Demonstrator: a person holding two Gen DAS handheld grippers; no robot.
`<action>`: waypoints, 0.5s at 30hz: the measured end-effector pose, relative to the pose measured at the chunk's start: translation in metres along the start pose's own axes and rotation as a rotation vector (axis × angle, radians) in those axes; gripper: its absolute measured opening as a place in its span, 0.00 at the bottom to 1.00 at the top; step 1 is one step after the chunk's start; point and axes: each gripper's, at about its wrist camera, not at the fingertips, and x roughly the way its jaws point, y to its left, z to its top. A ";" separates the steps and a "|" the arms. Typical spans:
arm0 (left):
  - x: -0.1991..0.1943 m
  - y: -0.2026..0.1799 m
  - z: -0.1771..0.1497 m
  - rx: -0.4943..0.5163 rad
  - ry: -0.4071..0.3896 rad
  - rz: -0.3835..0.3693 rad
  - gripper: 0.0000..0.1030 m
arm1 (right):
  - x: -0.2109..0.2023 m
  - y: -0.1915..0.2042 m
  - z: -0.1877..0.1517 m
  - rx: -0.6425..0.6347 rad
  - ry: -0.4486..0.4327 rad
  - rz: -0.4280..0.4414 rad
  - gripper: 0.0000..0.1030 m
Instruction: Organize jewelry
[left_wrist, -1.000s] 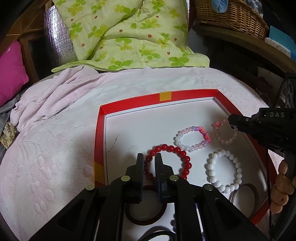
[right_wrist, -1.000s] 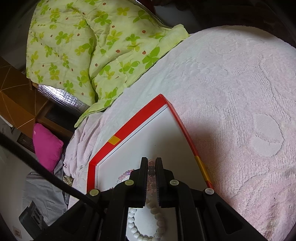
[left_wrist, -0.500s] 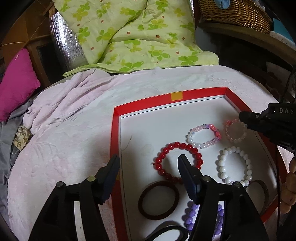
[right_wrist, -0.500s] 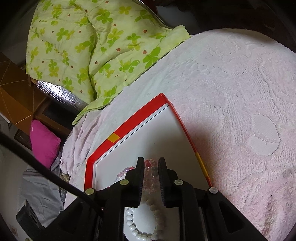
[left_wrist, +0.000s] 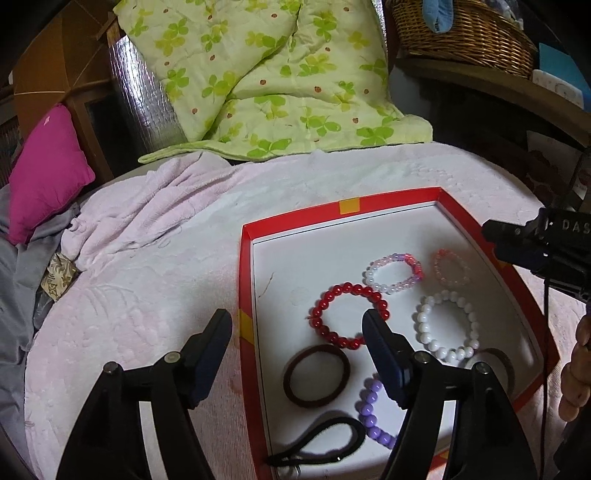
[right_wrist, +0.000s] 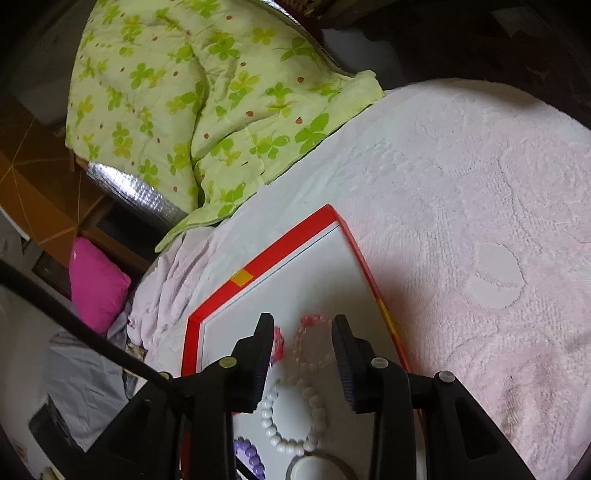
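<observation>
The left gripper (left_wrist: 297, 326) hangs over the near left edge of the tray (left_wrist: 246, 280) with its jaws wide and opening; nothing is between the pads. Its left finger sits over the pink blanket (left_wrist: 147, 280), its right finger over the white tray floor, just beside the red bracelet (left_wrist: 349, 315). That bracelet lies flat and free in the tray.

The right gripper (right_wrist: 303, 338) is over the far right part of the tray, jaws parted about halfway and opening. The small pink bracelet (right_wrist: 312, 345) shows in the gap between the fingers, lying on the tray floor below them; the pads do not press it. In the left view it (left_wrist: 451, 267) rests near the tray's right wall, below the tip of the right gripper (left_wrist: 491, 230).

Around these, all inside the tray: a pink-and-white bracelet (left_wrist: 394, 272) between the red one and the small pink one, a white bracelet (left_wrist: 447, 325) nearer, a purple bracelet (left_wrist: 371, 411) partly behind the left gripper's finger, a brown hair tie (left_wrist: 316, 374), and a black hair tie (left_wrist: 321, 441) at the near edge. A round roll (right_wrist: 317, 469) sits by the white bracelet; I cannot tell what it is.

The tray rests on the blanket. Beyond lie a green quilt (left_wrist: 273, 74), a magenta cushion (left_wrist: 46, 173) and a wicker basket (left_wrist: 458, 33).
</observation>
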 end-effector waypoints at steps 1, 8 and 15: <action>-0.003 0.000 0.000 0.000 -0.002 0.002 0.72 | -0.001 0.002 -0.001 -0.015 0.003 -0.006 0.35; -0.031 0.004 -0.006 -0.011 -0.034 0.026 0.72 | -0.024 0.025 -0.017 -0.159 0.006 -0.074 0.35; -0.053 0.011 -0.015 -0.005 -0.043 0.055 0.73 | -0.047 0.043 -0.036 -0.244 0.008 -0.090 0.35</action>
